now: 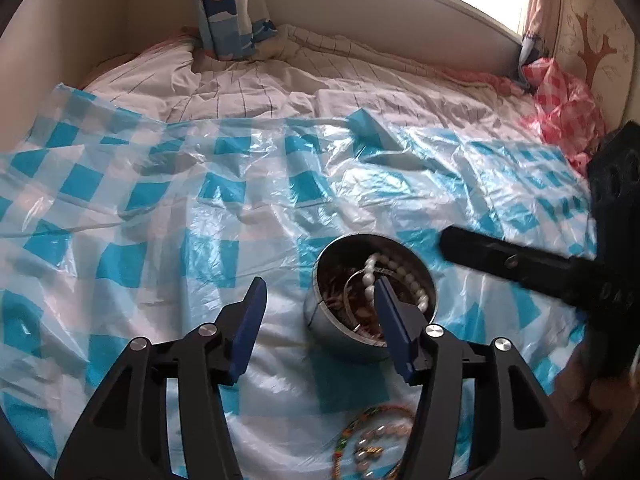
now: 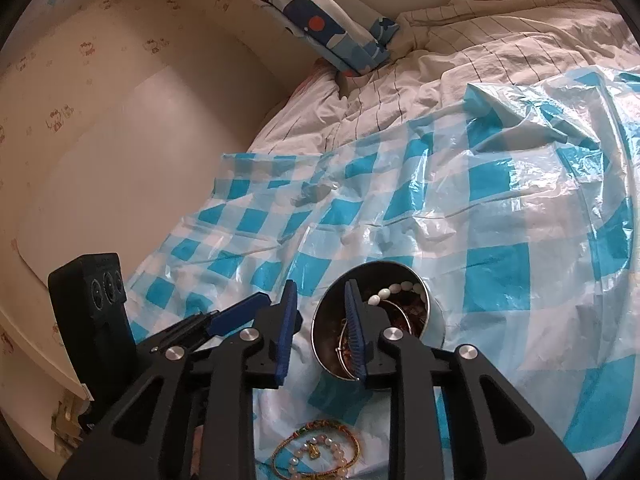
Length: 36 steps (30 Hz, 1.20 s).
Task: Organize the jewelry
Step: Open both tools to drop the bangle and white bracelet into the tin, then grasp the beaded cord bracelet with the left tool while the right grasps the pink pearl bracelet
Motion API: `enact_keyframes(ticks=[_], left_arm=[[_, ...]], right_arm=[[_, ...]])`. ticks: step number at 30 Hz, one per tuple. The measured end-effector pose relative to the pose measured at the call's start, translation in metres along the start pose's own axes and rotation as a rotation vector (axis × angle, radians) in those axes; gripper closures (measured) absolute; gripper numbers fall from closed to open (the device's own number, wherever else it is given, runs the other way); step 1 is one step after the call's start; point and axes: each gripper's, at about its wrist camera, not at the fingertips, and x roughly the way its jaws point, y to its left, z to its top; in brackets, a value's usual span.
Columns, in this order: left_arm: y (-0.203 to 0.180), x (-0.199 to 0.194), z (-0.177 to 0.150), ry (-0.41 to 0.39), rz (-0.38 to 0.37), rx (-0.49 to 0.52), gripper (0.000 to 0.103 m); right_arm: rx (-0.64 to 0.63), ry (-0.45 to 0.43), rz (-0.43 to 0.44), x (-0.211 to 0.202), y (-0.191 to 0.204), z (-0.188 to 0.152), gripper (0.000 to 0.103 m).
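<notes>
Low and centre in the left wrist view sat the round metal tin (image 1: 334,326), already holding a white bead bracelet (image 1: 404,276) draped over a thin metal bangle (image 1: 352,284), with reddish pieces beneath that were too tangled to name. The left gripper (image 1: 318,300) hovered beside the tin, its fingers wide apart and holding nothing. The right gripper (image 2: 318,304) was likewise spread and empty, one blue pad over the tin's rim. At the bottom edge of the right wrist view, on the blue checked plastic sheet (image 2: 500,184), lay a colourful braided cord bracelet (image 2: 320,434) ringing a pearl bead bracelet with a gold charm (image 2: 314,454). Both looked light and limp, the beads probably slippery on that slick sheet; pinching across the strand itself seemed the safest hold.
</notes>
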Motion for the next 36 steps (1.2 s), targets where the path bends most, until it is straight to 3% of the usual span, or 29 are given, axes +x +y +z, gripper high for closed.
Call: enact_keyframes(ticks=[4, 6, 10, 13, 23, 27, 32, 36], left_arm=[[0.010, 0.000, -0.011, 0.065, -0.013, 0.010, 0.048], [0.011, 0.003, -0.019, 0.110, -0.030, 0.022, 0.048], [0.001, 0.012, -0.038, 0.191, -0.010, 0.115, 0.048], [-0.001, 0.014, -0.049, 0.228, 0.017, 0.158, 0.048], [-0.011, 0.015, -0.059, 0.221, -0.003, 0.173, 0.048], [-0.020, 0.025, -0.067, 0.260, -0.006, 0.208, 0.048], [-0.020, 0.031, -0.074, 0.279, 0.013, 0.213, 0.048], [-0.018, 0.030, -0.074, 0.277, 0.022, 0.226, 0.048]], right_arm=[[-0.010, 0.031, -0.040, -0.013, 0.000, -0.008, 0.069], [-0.023, 0.075, -0.092, -0.017, 0.000, -0.018, 0.063], [-0.067, 0.178, -0.217, -0.014, -0.001, -0.042, 0.062], [-0.076, 0.226, -0.230, -0.012, 0.001, -0.059, 0.062], [-0.156, 0.315, -0.261, -0.009, 0.023, -0.107, 0.058], [-0.188, 0.337, -0.270, 0.000, 0.030, -0.117, 0.058], [-0.321, 0.353, -0.413, 0.017, 0.042, -0.128, 0.059], [-0.397, 0.372, -0.569, 0.005, 0.039, -0.131, 0.071]])
